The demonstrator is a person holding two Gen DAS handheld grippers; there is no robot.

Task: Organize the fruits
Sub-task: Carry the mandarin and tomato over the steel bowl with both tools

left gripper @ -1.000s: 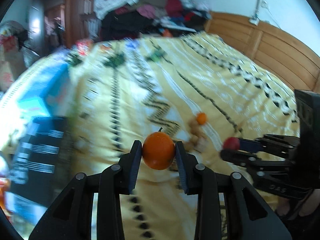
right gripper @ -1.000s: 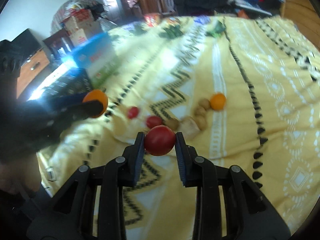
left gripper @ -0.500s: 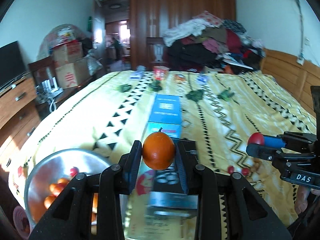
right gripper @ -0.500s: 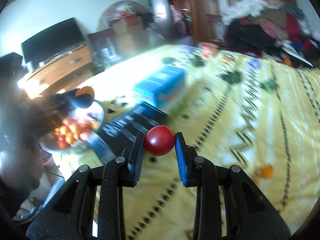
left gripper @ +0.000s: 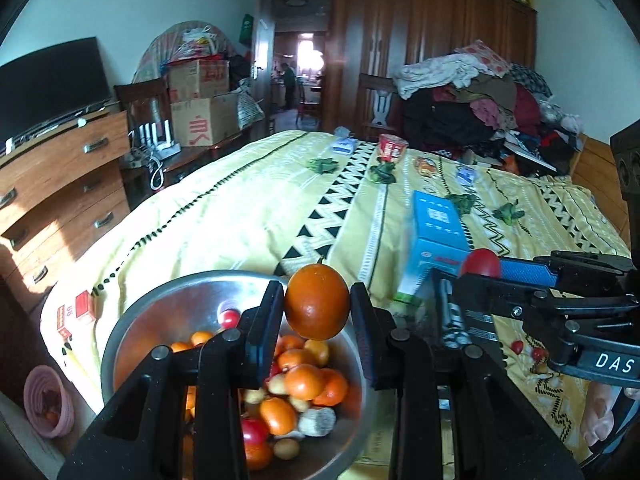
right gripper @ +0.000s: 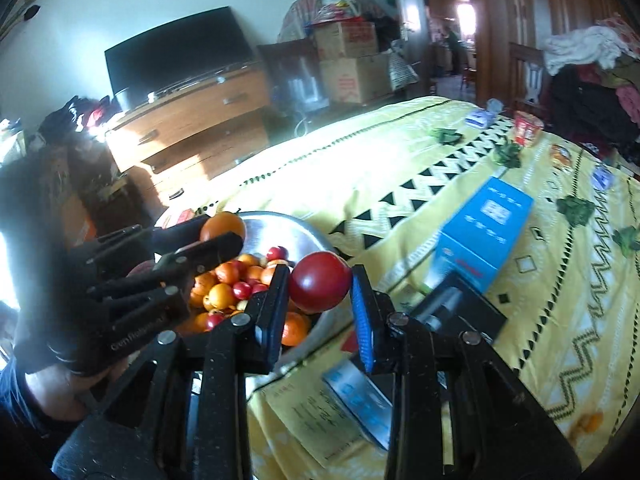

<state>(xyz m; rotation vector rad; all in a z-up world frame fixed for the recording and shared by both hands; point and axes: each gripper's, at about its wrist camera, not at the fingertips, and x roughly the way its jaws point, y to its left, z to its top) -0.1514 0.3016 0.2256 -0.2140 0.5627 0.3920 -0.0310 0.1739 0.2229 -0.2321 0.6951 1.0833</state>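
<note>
Clearly legible | right gripper [left gripper: 486, 270] | white lettering "DAS"

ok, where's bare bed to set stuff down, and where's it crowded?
Free: the yellow bedspread between the dresser side and the blue box. Crowded: the steel bowl is full of fruit; boxes and papers lie beside it; far end holds a clothes pile.
</note>
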